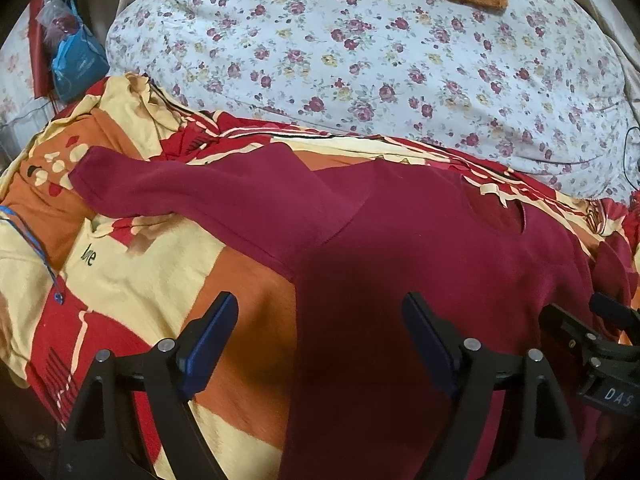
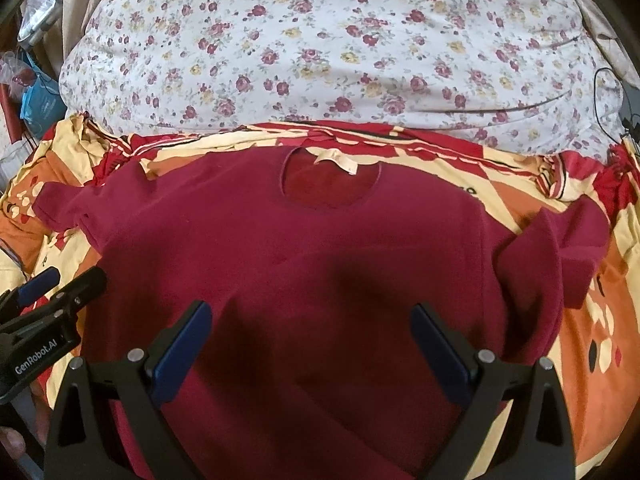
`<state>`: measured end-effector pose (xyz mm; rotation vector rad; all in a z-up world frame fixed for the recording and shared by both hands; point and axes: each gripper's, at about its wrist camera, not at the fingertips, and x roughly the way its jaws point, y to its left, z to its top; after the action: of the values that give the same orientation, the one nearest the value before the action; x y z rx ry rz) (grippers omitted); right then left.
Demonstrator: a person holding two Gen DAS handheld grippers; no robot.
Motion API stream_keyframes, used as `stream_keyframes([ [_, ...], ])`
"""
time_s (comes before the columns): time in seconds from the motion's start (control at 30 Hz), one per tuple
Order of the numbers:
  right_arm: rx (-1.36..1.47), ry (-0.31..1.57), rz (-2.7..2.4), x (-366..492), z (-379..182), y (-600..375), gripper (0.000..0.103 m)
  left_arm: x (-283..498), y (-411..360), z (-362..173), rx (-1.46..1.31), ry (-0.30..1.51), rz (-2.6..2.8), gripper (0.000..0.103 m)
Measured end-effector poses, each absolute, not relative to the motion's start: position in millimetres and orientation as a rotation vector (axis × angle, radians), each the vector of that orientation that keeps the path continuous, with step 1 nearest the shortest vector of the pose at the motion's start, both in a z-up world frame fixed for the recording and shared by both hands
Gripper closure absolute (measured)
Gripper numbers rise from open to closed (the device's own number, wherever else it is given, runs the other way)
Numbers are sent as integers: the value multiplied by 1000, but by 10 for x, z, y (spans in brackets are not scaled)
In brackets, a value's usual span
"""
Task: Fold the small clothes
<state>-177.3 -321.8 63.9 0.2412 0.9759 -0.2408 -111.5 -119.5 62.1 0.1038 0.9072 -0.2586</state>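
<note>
Fingers (image 1: 218,344) on your left gripper (image 1: 320,344) stand wide apart with nothing gripped. In the left wrist view the side edge of the maroon top (image 1: 400,248) runs up between them: the far-side pad is over maroon fabric, the near-side one over the patterned bedspread (image 1: 140,264). Ahead and to the left, one sleeve (image 1: 168,188) stretches away from the body, flat, its long axis slanting up toward the bed's edge. The right gripper's body (image 1: 600,344) shows at the frame's right border. Beyond lies a floral quilt (image 1: 360,60).

In the right wrist view your right gripper (image 2: 312,344) is equally spread and empty, hovering over the middle of the top's body, which fills the space between and ahead of the pads. The garment lies face up on the bedspread, neckline (image 2: 328,184) away from you with a pale label (image 2: 334,158) at the collar. The other sleeve (image 2: 552,256) is bunched and partly doubled over at the right. The left gripper (image 2: 44,300) sits by the garment's left edge.

I judge no fold has started. The left hand is nearer the flat sleeve, the right nearer the rumpled one. The cloth looks like a soft, matte knit, limp enough to sag when lifted, and the loose bedspread under it may come up with a deep pinch.
</note>
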Motion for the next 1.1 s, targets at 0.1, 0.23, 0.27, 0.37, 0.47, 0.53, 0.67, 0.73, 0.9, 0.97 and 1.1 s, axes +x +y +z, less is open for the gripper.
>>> stream_keyframes([
  [0.1,241,980,-234,-1750,623,-3194,2,-1093,-1169,613,100,910,-255,27],
  [0.23,238,984,-226,-1730,611,-3163,2,-1073,-1137,595,97,914,-247,27],
  [0.27,237,984,-226,-1726,610,-3156,2,-1072,-1134,590,98,913,-243,27],
  [0.37,236,984,-221,-1715,606,-3144,2,-1073,-1132,587,110,905,-238,27],
  [0.47,233,987,-222,-1708,599,-3148,2,-1079,-1132,595,113,898,-243,27],
  [0.53,237,988,-221,-1706,597,-3152,2,-1086,-1125,606,114,888,-239,27],
  [0.67,237,988,-220,-1702,598,-3150,2,-1076,-1101,618,103,885,-246,27],
  [0.73,236,988,-218,-1697,599,-3142,2,-1068,-1089,620,100,885,-239,27],
  [0.9,230,989,-217,-1683,595,-3122,2,-1050,-1061,613,92,888,-227,27],
  [0.97,233,989,-217,-1681,592,-3118,2,-1045,-1050,610,86,891,-227,27],
  [1.1,231,990,-219,-1681,587,-3108,2,-1047,-1046,600,91,890,-221,27],
])
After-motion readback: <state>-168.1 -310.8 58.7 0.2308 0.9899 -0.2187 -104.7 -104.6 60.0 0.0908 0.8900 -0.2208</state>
